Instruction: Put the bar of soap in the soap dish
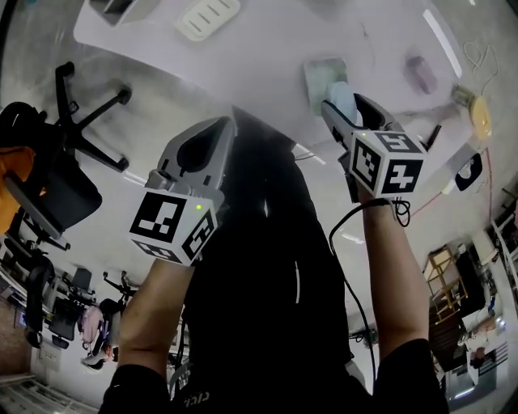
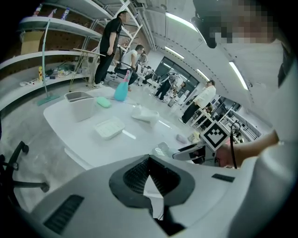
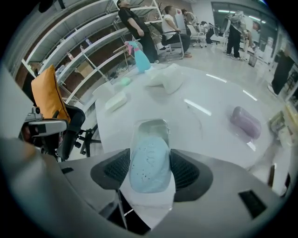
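Observation:
A pale blue bar of soap [image 3: 150, 163] sits between the jaws of my right gripper [image 3: 150, 158], which is shut on it. Just beyond the bar lies a clear soap dish [image 3: 151, 126] on the white table [image 3: 205, 100]. In the head view the bar [image 1: 343, 100] hangs at the near edge of the dish [image 1: 322, 77], with the right gripper [image 1: 341, 103] right of centre. My left gripper [image 1: 229, 123] is off the table's near edge, shut with nothing in it. The left gripper view shows its jaws [image 2: 149, 160] together, and the right gripper [image 2: 195, 151] beside the dish [image 2: 163, 148].
A white ridged dish [image 1: 208, 16] and a grey bin [image 2: 79, 104] stand at the far left of the table. A purple bar [image 1: 421, 74] lies to the right. A blue spray bottle [image 3: 141, 58] stands at the back. Office chairs [image 1: 81, 113] are left of the table. People stand behind.

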Motion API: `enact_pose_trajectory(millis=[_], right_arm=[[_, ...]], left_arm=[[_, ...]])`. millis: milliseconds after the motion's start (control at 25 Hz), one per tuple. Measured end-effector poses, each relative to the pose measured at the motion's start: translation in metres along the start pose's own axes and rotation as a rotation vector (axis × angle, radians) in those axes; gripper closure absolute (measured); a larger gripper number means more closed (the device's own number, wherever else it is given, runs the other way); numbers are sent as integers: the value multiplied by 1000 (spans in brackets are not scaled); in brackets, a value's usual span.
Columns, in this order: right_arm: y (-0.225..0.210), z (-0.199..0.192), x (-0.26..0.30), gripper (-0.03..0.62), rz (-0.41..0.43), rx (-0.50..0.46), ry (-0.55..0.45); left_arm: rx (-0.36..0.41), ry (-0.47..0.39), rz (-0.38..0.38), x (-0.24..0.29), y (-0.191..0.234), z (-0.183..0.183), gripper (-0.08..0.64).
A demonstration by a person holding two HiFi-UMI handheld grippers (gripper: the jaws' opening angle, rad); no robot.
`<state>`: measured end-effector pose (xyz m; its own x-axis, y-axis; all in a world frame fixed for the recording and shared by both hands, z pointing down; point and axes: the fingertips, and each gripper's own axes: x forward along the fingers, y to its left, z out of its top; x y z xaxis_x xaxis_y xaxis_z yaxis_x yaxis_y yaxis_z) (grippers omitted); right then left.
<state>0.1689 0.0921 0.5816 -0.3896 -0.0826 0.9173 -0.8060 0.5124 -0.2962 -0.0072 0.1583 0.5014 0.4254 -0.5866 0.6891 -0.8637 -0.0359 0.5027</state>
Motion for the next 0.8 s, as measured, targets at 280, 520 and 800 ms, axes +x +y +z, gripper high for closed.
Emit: enact_pose_trajectory(millis=[280, 520, 800], right_arm=[[3, 1, 13, 307, -36, -26, 21], [3, 3, 14, 310, -84, -53, 6], [8, 3, 3, 329, -35, 16, -48]], left_arm=[[-31, 8, -2, 1, 6, -11, 549], [-32, 14, -8, 5, 5, -10, 549], [-20, 26, -24, 12, -2, -12, 549]])
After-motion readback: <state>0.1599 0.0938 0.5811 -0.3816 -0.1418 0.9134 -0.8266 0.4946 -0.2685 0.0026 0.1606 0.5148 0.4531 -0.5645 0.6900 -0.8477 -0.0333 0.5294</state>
